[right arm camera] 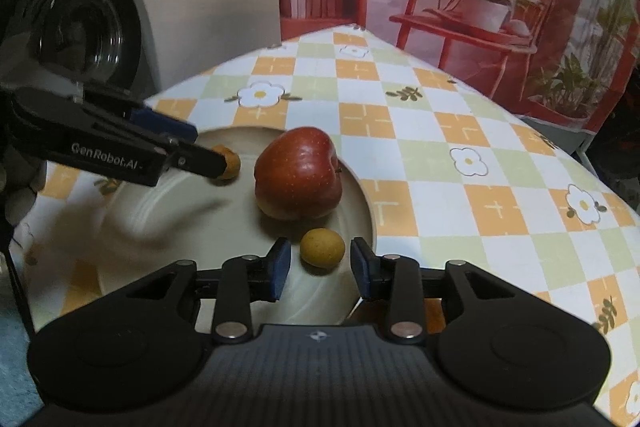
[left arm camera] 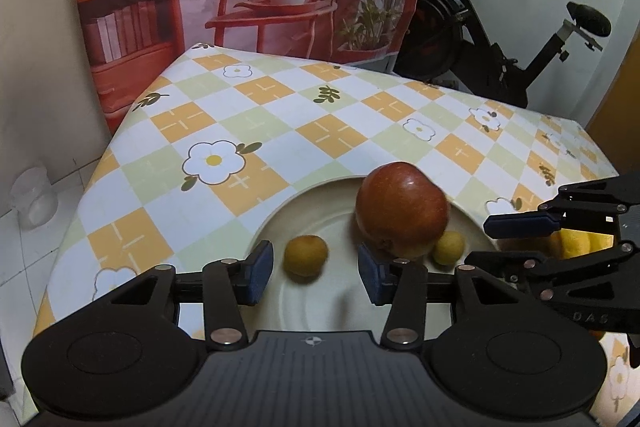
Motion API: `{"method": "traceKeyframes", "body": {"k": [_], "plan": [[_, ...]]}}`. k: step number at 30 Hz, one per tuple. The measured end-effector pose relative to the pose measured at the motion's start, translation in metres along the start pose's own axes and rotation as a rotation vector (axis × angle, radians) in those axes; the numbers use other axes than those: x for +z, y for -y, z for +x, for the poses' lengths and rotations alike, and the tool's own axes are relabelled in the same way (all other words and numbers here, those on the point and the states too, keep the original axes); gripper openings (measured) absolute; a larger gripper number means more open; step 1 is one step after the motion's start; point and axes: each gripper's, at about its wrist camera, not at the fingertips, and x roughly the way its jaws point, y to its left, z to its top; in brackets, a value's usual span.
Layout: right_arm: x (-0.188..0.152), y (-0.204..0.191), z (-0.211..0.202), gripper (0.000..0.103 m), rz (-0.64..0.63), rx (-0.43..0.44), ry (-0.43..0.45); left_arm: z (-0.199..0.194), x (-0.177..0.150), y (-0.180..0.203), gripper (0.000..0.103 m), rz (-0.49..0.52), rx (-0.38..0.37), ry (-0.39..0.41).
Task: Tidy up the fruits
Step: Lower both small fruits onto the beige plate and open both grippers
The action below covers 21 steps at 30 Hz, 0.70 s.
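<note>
A cream plate [left arm camera: 280, 215] [right arm camera: 362, 187] on the checked tablecloth holds a red apple [left arm camera: 402, 211] [right arm camera: 298, 175] and two small yellow-brown fruits. In the left wrist view my left gripper [left arm camera: 314, 269] is open around one small fruit [left arm camera: 306, 255], with a gap at each blue pad. In the right wrist view my right gripper [right arm camera: 322, 265] is open around the other small fruit [right arm camera: 322, 246], its pads clear of the fruit. Both fruits rest on the plate. Each gripper also shows in the other's view, the right gripper [left arm camera: 478, 243] at the right and the left gripper [right arm camera: 206, 149] at the left.
A yellow fruit [left arm camera: 576, 241] lies partly hidden behind the right gripper. The table edge [left arm camera: 100, 163] drops off at the left, with a jar [left arm camera: 34, 197] on the floor. An exercise bike [left arm camera: 500, 27] and a washing machine [right arm camera: 80, 27] stand beyond the table.
</note>
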Motion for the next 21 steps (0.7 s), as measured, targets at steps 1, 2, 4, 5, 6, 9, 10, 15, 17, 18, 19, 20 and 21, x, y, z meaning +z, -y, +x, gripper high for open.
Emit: {"method": "traceKeyframes", "body": {"k": [1, 2, 4, 5, 6, 9, 10, 15, 17, 18, 19, 20, 21], "plan": [[-0.001, 0.001, -0.005, 0.036, 0.017, 0.004, 0.012, -0.003, -0.001, 0.002, 0.05, -0.008, -0.001, 0.004], [-0.003, 0.003, -0.011, 0.037, 0.034, 0.007, 0.025, -0.005, -0.002, 0.004, 0.05, -0.016, 0.0, 0.008], [-0.006, 0.007, -0.023, 0.04, 0.072, 0.01, 0.052, -0.011, -0.004, 0.01, 0.05, -0.035, -0.001, 0.02], [-0.008, 0.009, -0.029, 0.041, 0.087, 0.011, 0.065, -0.014, -0.005, 0.012, 0.05, -0.044, -0.003, 0.025], [-0.011, 0.011, -0.035, 0.041, 0.103, 0.009, 0.078, -0.017, -0.006, 0.016, 0.05, -0.056, -0.007, 0.031], [-0.02, 0.017, -0.056, 0.041, 0.127, -0.016, 0.115, -0.024, -0.009, 0.027, 0.049, -0.076, -0.012, 0.044], [-0.024, 0.019, -0.063, 0.041, 0.134, -0.025, 0.124, -0.026, -0.01, 0.032, 0.049, -0.076, -0.006, 0.048], [-0.051, 0.039, -0.094, 0.044, 0.202, -0.075, 0.153, -0.032, -0.015, 0.056, 0.049, -0.086, 0.005, 0.088], [-0.063, 0.046, -0.106, 0.046, 0.221, -0.099, 0.162, -0.034, -0.017, 0.069, 0.049, -0.045, 0.016, 0.106], [-0.069, 0.05, -0.111, 0.046, 0.233, -0.111, 0.166, -0.035, -0.017, 0.076, 0.049, -0.028, 0.015, 0.11], [-0.074, 0.053, -0.117, 0.046, 0.245, -0.118, 0.17, -0.036, -0.018, 0.082, 0.049, -0.016, 0.008, 0.113], [-0.08, 0.055, -0.122, 0.046, 0.257, -0.124, 0.174, -0.036, -0.018, 0.087, 0.049, -0.005, 0.001, 0.113], [-0.085, 0.058, -0.127, 0.046, 0.271, -0.131, 0.178, -0.036, -0.019, 0.093, 0.049, 0.006, -0.005, 0.114]]}}
